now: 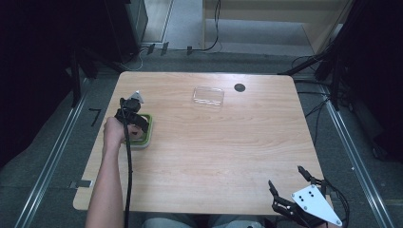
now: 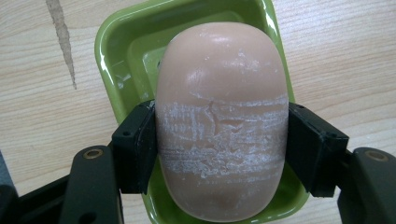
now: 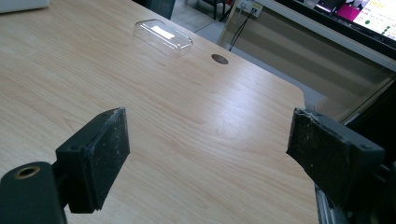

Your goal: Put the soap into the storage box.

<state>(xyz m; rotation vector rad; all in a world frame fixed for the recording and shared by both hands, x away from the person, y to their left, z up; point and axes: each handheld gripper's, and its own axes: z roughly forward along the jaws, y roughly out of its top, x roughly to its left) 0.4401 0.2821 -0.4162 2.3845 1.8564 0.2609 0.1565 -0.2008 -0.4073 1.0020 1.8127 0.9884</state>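
Soap (image 2: 222, 126) is sitting clamped in your left gripper (image 2: 219, 144) over the green dish (image 2: 109, 56); your right gripper (image 3: 205, 154) is idling wide open. Squeezing that waxy, scored bar harder risks it squirting sideways onto the table (image 1: 214, 152).

No text, label, brand, number or sign can be read in these pictures. A lit screen (image 3: 373, 14) is seen at the upper right corner of the right gripper view, with coloured patches and small marks on it, but these are too small and blurred to be made out. No lettering is seen on the soap (image 2: 222, 126), on the green dish (image 2: 116, 46) or on the clear lid (image 3: 163, 36). A dark L-shaped mark (image 1: 96, 115) is seen on the floor left of the worktop (image 1: 228, 156) in the high view; it is not a readable sign.
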